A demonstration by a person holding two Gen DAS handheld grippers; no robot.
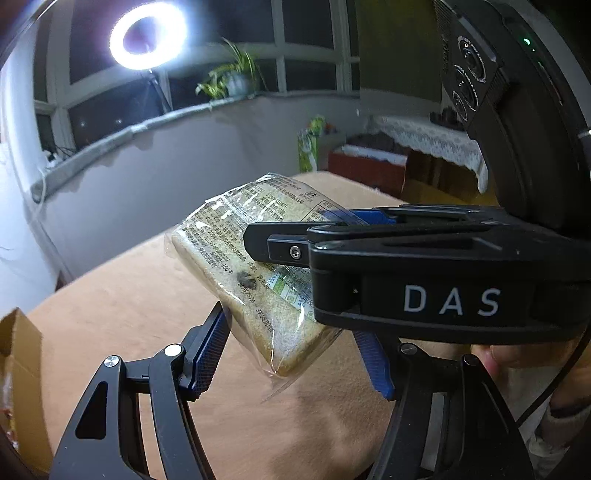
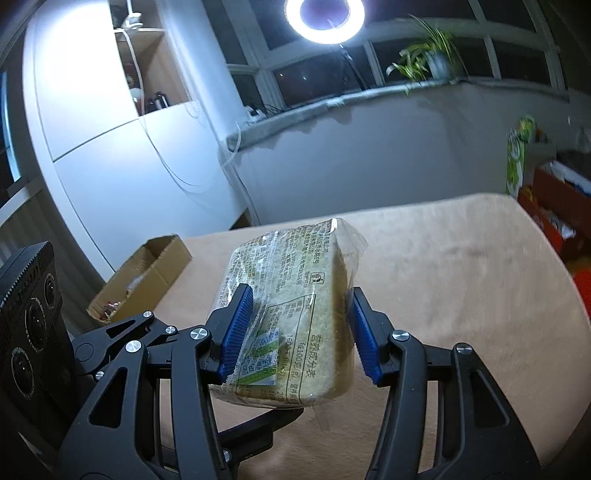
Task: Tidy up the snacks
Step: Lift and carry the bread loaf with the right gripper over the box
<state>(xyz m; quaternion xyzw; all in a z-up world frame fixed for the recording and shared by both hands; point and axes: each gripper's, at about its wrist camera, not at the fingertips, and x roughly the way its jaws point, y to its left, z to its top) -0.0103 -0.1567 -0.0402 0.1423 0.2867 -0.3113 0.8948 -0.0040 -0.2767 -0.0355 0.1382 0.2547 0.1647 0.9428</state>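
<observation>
A clear-wrapped bread snack pack (image 2: 291,306) with printed text is held in the air above the tan table (image 2: 461,266). My right gripper (image 2: 295,332) is shut on it, blue pads pressing both sides. In the left wrist view the same pack (image 1: 240,266) hangs between the blue pads of my left gripper (image 1: 295,350), which stands wide open around its lower end without pressing it. The right gripper's black body (image 1: 406,273) crosses from the right and clamps the pack.
An open cardboard box (image 2: 147,273) with some snacks inside sits at the table's left edge; its flap shows in the left wrist view (image 1: 18,350). A ring light (image 2: 325,14), a window sill with a plant (image 2: 428,62), and red boxes (image 2: 554,206) lie beyond the table.
</observation>
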